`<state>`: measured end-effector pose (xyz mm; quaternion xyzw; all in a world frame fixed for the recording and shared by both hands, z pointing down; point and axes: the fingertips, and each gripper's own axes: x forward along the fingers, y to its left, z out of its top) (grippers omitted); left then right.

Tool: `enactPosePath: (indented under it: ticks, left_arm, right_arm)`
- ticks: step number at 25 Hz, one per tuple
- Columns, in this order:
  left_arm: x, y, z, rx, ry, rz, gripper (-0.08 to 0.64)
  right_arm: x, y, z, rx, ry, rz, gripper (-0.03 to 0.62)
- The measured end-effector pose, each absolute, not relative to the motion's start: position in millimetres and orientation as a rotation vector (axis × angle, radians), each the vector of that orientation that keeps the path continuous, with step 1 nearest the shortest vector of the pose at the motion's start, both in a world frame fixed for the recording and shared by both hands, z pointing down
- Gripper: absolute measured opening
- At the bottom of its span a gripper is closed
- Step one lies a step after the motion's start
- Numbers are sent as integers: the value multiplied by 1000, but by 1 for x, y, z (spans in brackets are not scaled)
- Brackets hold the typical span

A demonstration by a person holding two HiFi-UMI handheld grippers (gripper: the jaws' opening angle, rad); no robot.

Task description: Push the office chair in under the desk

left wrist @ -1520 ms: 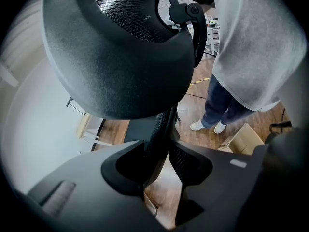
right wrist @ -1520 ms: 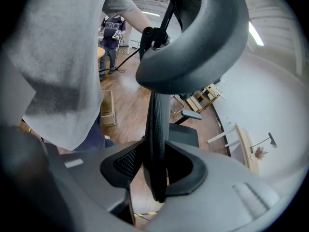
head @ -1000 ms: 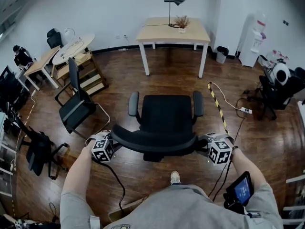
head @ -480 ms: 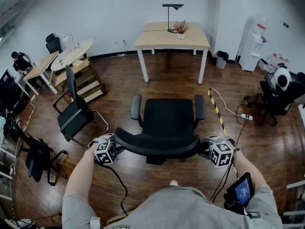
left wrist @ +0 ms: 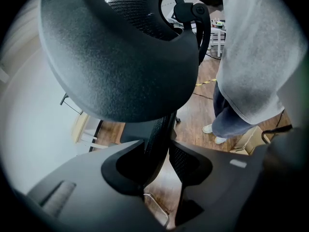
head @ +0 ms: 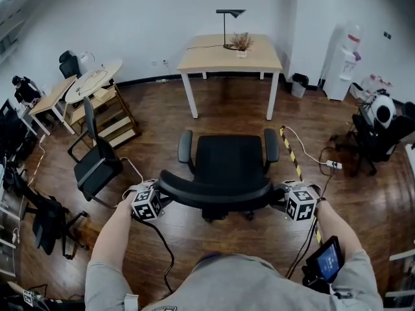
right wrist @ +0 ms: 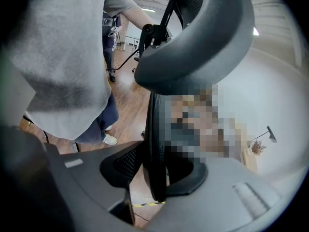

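The black office chair (head: 228, 155) stands on the wood floor, its seat facing the light wooden desk (head: 211, 57) by the far wall, with open floor between them. I stand behind its curved backrest (head: 217, 196). My left gripper (head: 162, 199) is at the backrest's left end and my right gripper (head: 277, 199) at its right end. In the left gripper view the jaws (left wrist: 157, 149) are shut on the backrest's mesh edge (left wrist: 157, 134). In the right gripper view the jaws (right wrist: 157, 168) clamp the backrest's rim (right wrist: 155, 144) the same way.
A lamp (head: 230, 15) and a small plant (head: 241, 42) stand on the desk. A black visitor chair (head: 94, 164) is at the left, wooden steps (head: 110, 118) behind it. A striped cable cover (head: 292, 157), a power strip (head: 334, 165), a bin (head: 298, 83) and a water dispenser (head: 343, 57) are at the right.
The chair and both grippers have moved forward towards the desk, and I have stepped after them. Both grips stay the same.
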<state>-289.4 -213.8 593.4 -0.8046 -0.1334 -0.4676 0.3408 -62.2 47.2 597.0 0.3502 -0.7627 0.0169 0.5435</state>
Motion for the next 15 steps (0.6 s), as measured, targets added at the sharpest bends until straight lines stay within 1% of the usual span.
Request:
enactPosePath:
  ticks: [15]
  left_arm:
    - [-216,-245,585,-2103,-363,-1191,152]
  right_arm:
    - [14,5,596,882,-1772,60,142]
